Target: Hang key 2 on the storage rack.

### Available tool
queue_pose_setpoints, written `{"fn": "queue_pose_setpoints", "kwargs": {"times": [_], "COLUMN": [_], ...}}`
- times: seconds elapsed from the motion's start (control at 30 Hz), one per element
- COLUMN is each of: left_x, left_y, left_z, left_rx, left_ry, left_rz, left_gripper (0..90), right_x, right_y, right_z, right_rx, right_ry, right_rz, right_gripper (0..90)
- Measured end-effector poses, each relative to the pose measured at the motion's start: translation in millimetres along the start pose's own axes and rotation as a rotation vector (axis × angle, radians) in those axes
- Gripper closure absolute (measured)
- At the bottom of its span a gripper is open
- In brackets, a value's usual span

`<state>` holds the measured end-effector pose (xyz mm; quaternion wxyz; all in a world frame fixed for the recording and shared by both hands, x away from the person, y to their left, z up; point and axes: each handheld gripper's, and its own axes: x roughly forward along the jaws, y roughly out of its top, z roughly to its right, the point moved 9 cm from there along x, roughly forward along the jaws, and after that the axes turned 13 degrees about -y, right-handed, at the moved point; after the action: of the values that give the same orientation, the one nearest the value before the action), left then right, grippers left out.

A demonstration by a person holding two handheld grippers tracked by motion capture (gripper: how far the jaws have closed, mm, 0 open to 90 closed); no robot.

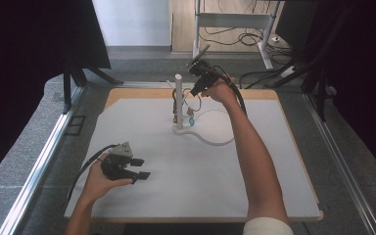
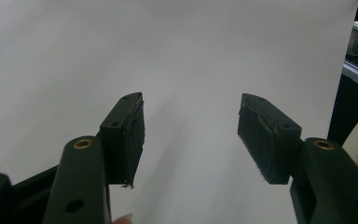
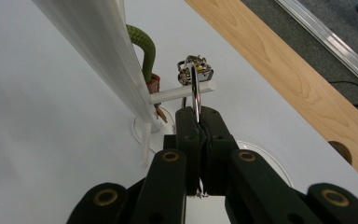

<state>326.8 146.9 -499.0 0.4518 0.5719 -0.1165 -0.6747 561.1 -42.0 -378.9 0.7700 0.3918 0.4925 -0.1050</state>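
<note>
While the left gripper [image 2: 191, 135] hovers low over the white table [image 1: 254, 196] near its front-left corner, jaws wide apart w/ nothing between them, we see the right gripper [image 3: 199, 122] reached to the far side, jaws clamped on a metal key ring [image 3: 195, 91]. The ring sits at a thin peg [image 3: 182, 94] sticking out from the white upright post [image 1: 178, 100]; a green cord [image 3: 144, 46] hangs beside the post.

wooden table [image 1: 267, 94], white sheet [image 1: 196, 166], pegged stand [image 1: 179, 100]

bare white sheet [image 1: 191, 171] around left gripper [image 1: 139, 169], white post [image 1: 178, 100] crowding right gripper [image 1: 196, 93]
</note>
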Motion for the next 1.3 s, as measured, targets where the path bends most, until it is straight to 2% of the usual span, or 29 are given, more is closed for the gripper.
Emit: {"fn": "queue_pose_setpoints", "kwargs": {"times": [0.4, 0.83, 1.1, 1.3], "left_x": [2.2, 5.0, 5.1, 5.6], "left_y": [-0.5, -0.8, -1.0, -1.4], "left_z": [-0.1, 0.1, 0.2, -0.2], "left_rx": [0.000, -0.004, -0.004, -0.003], "left_ry": [-0.002, -0.006, -0.002, -0.001], "left_rz": [-0.007, -0.011, -0.013, -0.020], "left_gripper": [41.9, 41.8, 41.8, 41.8], "right_x": [11.0, 16.4, 12.1, 4.1], "right_y": [-12.0, -19.0, -22.5, -32.9], "right_z": [-7.3, -19.5, -19.4, -11.2], "right_rx": [-0.002, -0.020, -0.014, 0.006], "right_ry": [0.023, 0.070, 0.086, 0.074], "right_rz": [-0.013, 0.002, 0.010, 0.021], "right_gripper": [87.4, 86.3, 78.6, 70.8]}}
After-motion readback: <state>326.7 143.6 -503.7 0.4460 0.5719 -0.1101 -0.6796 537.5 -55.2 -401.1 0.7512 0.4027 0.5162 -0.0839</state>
